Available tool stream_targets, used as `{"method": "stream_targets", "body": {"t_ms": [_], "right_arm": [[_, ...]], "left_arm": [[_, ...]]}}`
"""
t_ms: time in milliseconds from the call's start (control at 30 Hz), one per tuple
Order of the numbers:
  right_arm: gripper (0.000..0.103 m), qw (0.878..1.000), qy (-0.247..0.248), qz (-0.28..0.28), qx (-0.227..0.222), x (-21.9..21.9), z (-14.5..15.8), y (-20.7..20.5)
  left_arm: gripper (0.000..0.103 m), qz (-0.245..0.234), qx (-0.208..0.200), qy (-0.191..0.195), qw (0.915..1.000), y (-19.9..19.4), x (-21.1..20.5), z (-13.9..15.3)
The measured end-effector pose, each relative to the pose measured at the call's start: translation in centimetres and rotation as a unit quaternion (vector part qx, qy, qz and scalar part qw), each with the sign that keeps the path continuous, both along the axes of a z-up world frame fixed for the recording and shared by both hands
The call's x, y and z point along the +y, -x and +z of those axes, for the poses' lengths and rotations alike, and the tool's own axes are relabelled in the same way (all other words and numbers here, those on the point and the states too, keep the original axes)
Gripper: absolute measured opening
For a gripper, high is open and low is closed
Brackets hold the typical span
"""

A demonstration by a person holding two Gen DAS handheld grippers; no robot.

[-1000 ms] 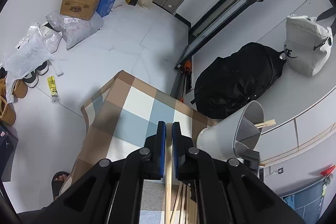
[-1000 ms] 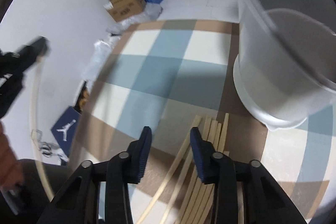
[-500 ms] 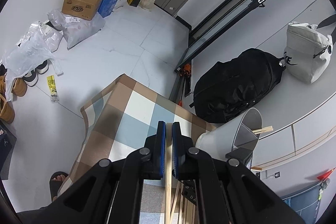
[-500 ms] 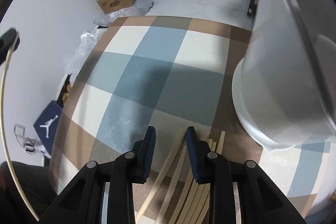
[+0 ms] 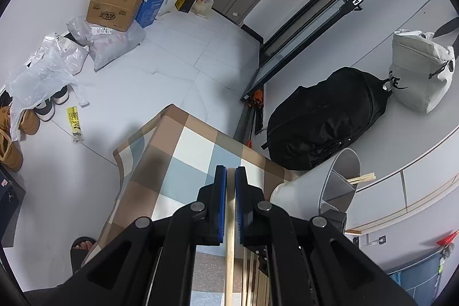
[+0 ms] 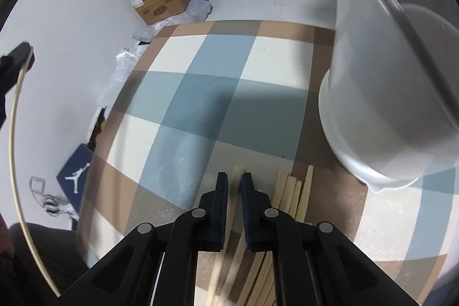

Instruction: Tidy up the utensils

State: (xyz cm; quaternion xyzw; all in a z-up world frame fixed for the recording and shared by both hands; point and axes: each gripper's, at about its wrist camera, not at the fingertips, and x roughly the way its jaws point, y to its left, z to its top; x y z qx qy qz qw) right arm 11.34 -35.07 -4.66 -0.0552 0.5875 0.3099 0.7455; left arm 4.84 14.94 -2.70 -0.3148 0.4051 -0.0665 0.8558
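Note:
My left gripper (image 5: 231, 171) is shut on a pale wooden chopstick (image 5: 230, 248), held above the checked tablecloth (image 5: 183, 171). The right wrist view shows that gripper (image 6: 17, 56) at the far left, its chopstick (image 6: 13, 148) hanging down. My right gripper (image 6: 234, 179) points down at a row of loose chopsticks (image 6: 292, 191) on the cloth. Its jaws are closing around the leftmost chopstick (image 6: 237, 170), which lies between the pads with a thin gap left. A white divided utensil holder (image 5: 309, 191) stands at the right with chopsticks (image 5: 363, 178) in it, and looms close in the right wrist view (image 6: 387, 119).
A black backpack (image 5: 324, 116) and a white bag (image 5: 418, 70) lie on the ledge behind the table. Cardboard boxes (image 5: 114, 5), plastic bags and shoes sit on the floor at the left. A person's foot in a slipper (image 5: 81, 247) is by the table's near corner.
The right gripper's jaws have narrowed from a wide gap to a close one around the leftmost chopstick. The left gripper has kept still with its chopstick.

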Motion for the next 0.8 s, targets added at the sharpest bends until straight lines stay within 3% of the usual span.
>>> {"method": "stream_targets", "body": {"t_ms": [400,633,800], "right_arm": [[0.006,1.0,-0.012,-0.001,-0.02,0.3,-0.1,0.2],[0.006,0.993,-0.078,-0.017,-0.081,-1.5,4.3,0.7],[0.005,0.982,-0.133,-0.023,-0.131,-3.3,8.5,1.5]], "left_arm": [[0.002,-0.004,-0.02,-0.008,0.9997,0.1,-0.5,0.6],[0.002,0.001,-0.061,-0.026,0.9978,0.4,-1.6,1.9],[0.002,-0.004,-0.085,-0.037,0.9957,0.5,-2.8,2.9]]}}
